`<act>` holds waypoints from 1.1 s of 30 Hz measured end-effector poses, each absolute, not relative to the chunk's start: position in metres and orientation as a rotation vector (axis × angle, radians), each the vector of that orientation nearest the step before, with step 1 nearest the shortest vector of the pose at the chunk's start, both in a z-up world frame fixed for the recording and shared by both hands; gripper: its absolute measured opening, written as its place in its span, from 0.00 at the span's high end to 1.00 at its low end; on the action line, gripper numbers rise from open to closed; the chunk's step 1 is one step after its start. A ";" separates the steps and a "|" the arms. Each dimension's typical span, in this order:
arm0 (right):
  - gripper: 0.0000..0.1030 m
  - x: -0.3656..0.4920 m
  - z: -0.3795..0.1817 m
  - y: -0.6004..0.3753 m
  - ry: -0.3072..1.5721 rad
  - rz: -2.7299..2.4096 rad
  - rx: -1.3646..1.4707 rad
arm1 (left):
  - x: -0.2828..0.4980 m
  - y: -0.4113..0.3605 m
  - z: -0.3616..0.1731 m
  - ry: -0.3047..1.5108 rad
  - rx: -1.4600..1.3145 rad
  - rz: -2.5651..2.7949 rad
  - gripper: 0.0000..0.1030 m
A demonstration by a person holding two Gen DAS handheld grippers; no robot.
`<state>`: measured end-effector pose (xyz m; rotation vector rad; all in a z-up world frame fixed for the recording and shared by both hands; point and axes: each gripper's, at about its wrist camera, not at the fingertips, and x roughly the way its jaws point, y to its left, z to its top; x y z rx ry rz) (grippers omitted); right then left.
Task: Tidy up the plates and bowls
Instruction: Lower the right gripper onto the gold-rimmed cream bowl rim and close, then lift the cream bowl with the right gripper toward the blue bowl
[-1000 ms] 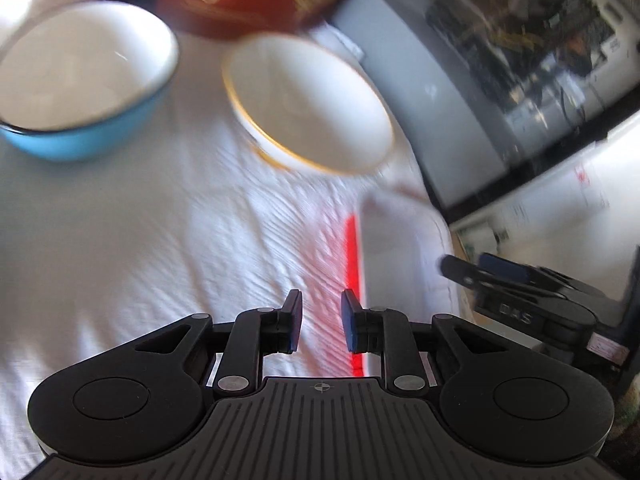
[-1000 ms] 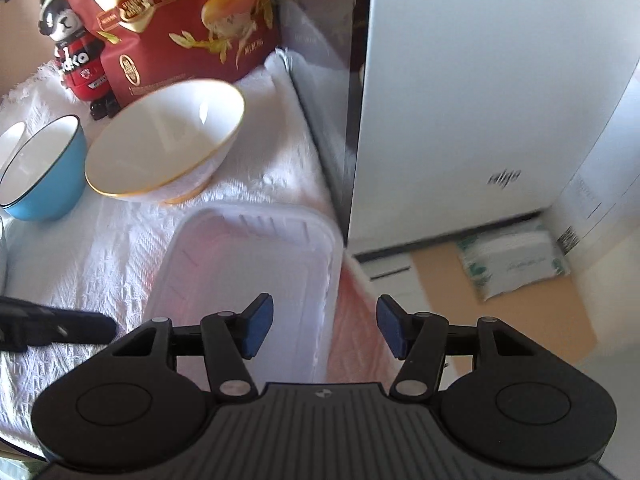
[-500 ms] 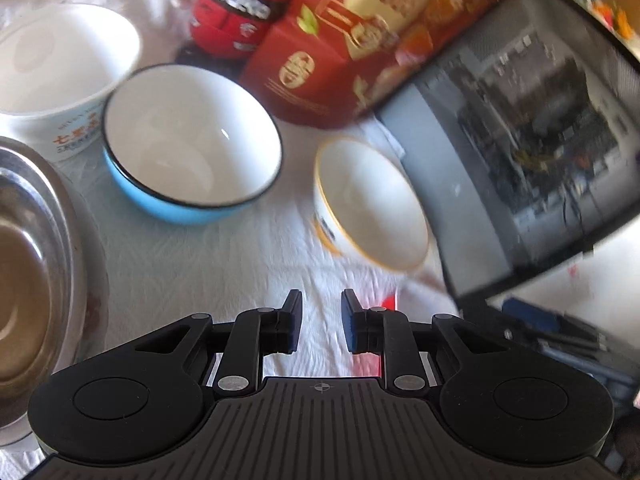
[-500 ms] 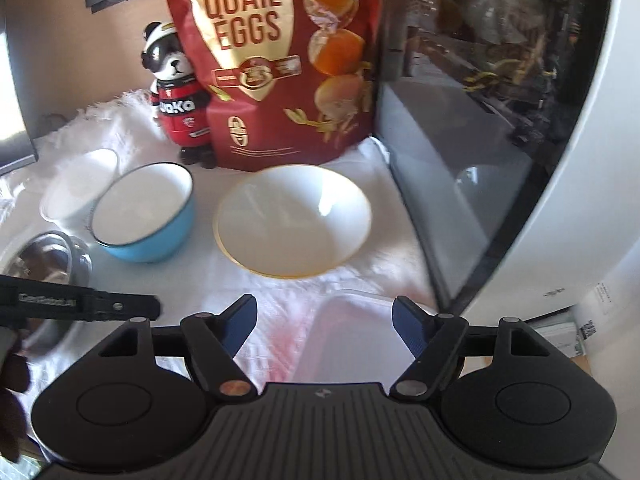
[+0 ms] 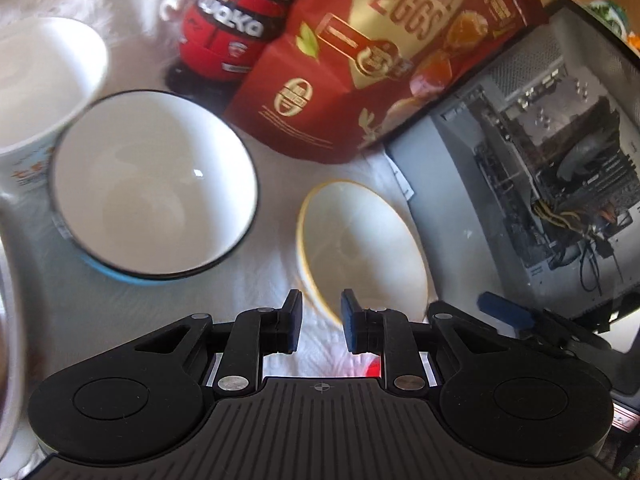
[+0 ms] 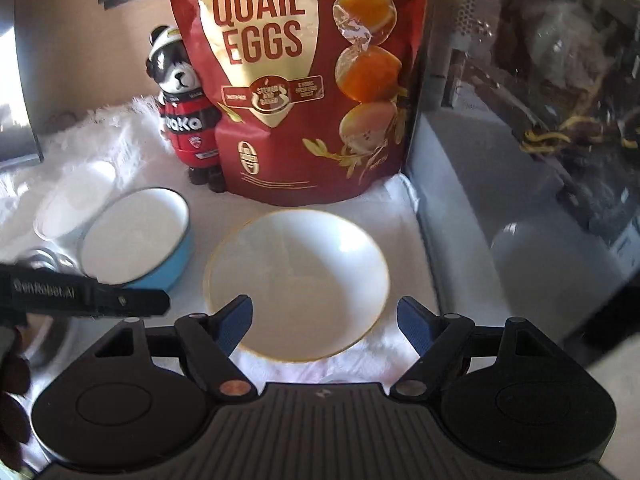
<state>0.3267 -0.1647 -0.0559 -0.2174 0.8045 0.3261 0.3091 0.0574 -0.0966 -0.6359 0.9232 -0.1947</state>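
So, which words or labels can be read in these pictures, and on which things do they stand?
"ANTIBIOTIC-FREE QUAIL EGGS": red pouch.
"EDIBLE EGGS", by the pouch's top edge; the badge and small print below are too small to read.
"GenRobot.AI": black arm of the left gripper.
Name on the bear figure: too blurred.
Print on the white cup: too blurred.

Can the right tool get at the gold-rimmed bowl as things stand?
Probably yes. The right tool is open, nothing between its jaws, and the gold-rimmed bowl sits right ahead on the white cloth, empty and apart from the blue bowl.
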 end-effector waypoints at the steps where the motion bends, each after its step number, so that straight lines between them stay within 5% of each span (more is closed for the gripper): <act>1: 0.26 0.332 -0.059 -0.166 0.813 0.332 -0.230 | 0.313 0.053 -0.098 0.931 -0.628 -0.194 0.78; 7: 0.36 0.361 -0.073 -0.172 0.853 0.347 -0.219 | 0.334 0.041 -0.114 0.966 -0.621 -0.126 0.78; 33: 0.35 0.444 -0.133 -0.149 1.061 0.337 -0.134 | 0.363 0.047 -0.143 1.061 -0.696 -0.118 0.80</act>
